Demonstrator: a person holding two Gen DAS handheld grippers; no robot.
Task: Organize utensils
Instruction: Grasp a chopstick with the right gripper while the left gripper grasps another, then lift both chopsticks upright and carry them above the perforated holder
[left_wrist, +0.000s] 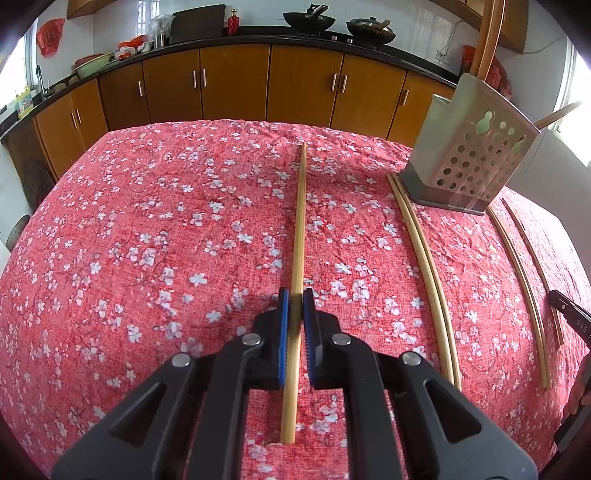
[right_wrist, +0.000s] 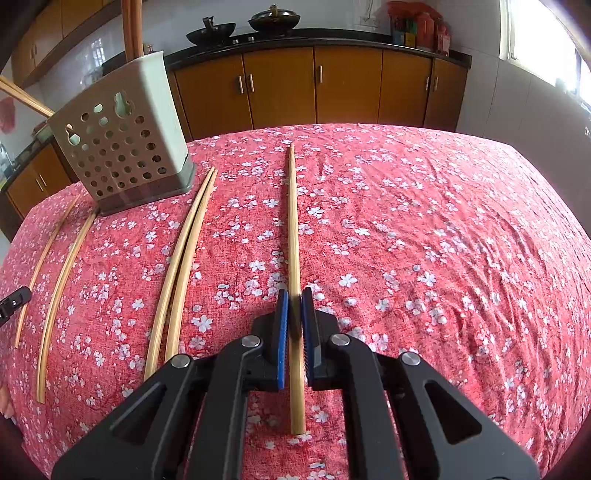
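Looking along the left tongs (left_wrist: 295, 300): clenched on a chopstick (left_wrist: 300, 221), blue pads (left_wrist: 283, 332) pressing both flanks, some way up from the thick near end. Points straight away, thin tip toward the far cabinets, over the red cloth (left_wrist: 147, 240); cannot tell whether lifted or resting. Far right stands the holder (left_wrist: 472, 162), perforated, with sticks already upright in it. Just left of its base, a touching pair (left_wrist: 424, 258); right of that, two more (left_wrist: 517, 280) lying apart, with a sliver of the other tongs at the right edge.

Turning to the right view: right tongs (right_wrist: 295, 300) likewise clamped on a chopstick (right_wrist: 293, 221), grasped near the thick end, tip pointing far. Holder (right_wrist: 122, 147) far left here; a touching pair (right_wrist: 184, 258) between it and the held stick, two single ones (right_wrist: 62, 277) further left.

Judging the handling: light, stiff bamboo, smooth and round, so likely to roll or swivel between flat pads. Best taken near the thick end, as now, leaving the thin tip free to enter the holder's mouth. Long overhang means any twist swings the tip wide. Needs a firm but modest squeeze; little risk of breakage.
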